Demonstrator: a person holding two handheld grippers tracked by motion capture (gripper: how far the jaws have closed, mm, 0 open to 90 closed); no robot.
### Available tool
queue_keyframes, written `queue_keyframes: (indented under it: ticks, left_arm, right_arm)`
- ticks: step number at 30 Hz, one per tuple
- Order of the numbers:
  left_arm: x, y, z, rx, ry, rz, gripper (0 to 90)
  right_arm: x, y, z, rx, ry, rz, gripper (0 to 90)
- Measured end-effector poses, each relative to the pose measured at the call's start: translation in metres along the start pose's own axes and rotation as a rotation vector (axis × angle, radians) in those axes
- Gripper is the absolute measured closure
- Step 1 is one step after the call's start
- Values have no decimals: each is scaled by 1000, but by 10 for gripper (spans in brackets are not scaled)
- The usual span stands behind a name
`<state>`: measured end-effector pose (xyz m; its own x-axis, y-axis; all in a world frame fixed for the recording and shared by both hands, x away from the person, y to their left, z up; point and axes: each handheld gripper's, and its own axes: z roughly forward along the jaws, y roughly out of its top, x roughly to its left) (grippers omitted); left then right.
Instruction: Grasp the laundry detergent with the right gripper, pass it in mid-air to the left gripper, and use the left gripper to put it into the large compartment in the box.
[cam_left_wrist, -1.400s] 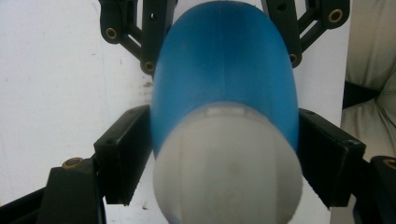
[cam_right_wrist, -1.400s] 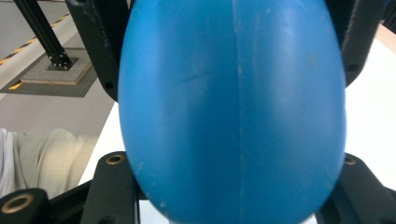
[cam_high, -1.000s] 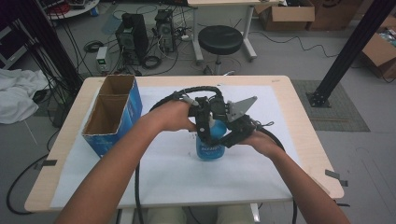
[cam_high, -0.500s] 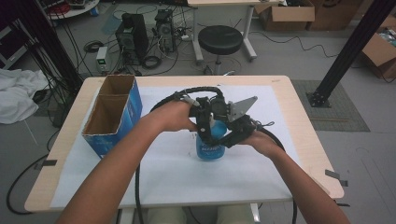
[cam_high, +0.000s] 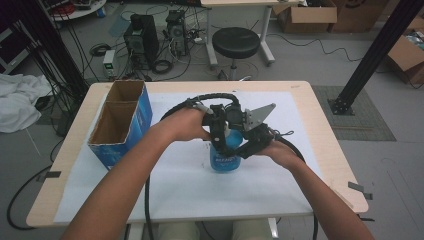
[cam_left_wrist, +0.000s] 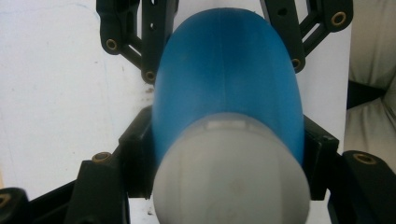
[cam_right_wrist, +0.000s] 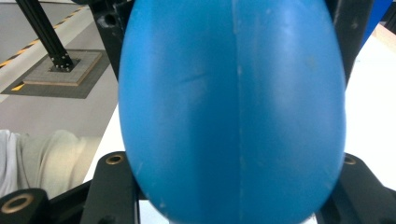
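**Blue bottle gripped from both sides at mid-surface**

Standing upright near the middle of the white-covered surface (cam_high: 165, 195): a blue bottle (cam_high: 226, 155) with a pale cap (cam_left_wrist: 231, 172), label facing the near edge. Closed on it from the left, the left gripper (cam_high: 218, 131), fingers (cam_left_wrist: 137, 158) pressed against both flanks of the bottle just below the cap, as seen in the left gripper view. Closed on it from the right, the right gripper (cam_high: 247, 145), black fingers (cam_right_wrist: 114, 186) flanking the blue body low on either side in the right gripper view; actual contact there hidden by the bulge of the bottle, though the gap looks fully taken up. Both grippers crowded together over the bottle's upper half in the high view, grey three-cornered plate (cam_high: 257, 116) tilted above the right one, black cables looping behind and trailing toward the near edge. Both forearms reaching in from below, hands wrapped round the gripper handles.

Well to the left, apart from the bottle: an open blue cardboard box (cam_high: 120, 122) with two compartments, standing near the surface's left edge. Beyond the far edge, a black stool (cam_high: 236, 42) on the floor.
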<state>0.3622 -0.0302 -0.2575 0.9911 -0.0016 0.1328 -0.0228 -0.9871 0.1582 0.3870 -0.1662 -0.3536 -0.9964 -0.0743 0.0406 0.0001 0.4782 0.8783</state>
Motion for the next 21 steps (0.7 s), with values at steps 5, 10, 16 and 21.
queue_keyframes:
  ticks: [5, 10, 16, 21]
  left_arm:
    - [-2, 0, -1, -5, 1, 1, 382]
    - [-3, 0, -5, -17, 5, 5, 383]
    - [-3, 1, -6, 17, -6, 6, 383]
    - [0, -6, -10, 25, -4, -30, 383]
  right_arm:
    - [1, 0, 0, 0, -2, -5, 443]
    - [3, 2, -2, -5, -7, -8, 435]
    - [8, 1, -11, 13, -39, -5, 287]
    - [6, -13, -27, 58, -119, 84, 159]
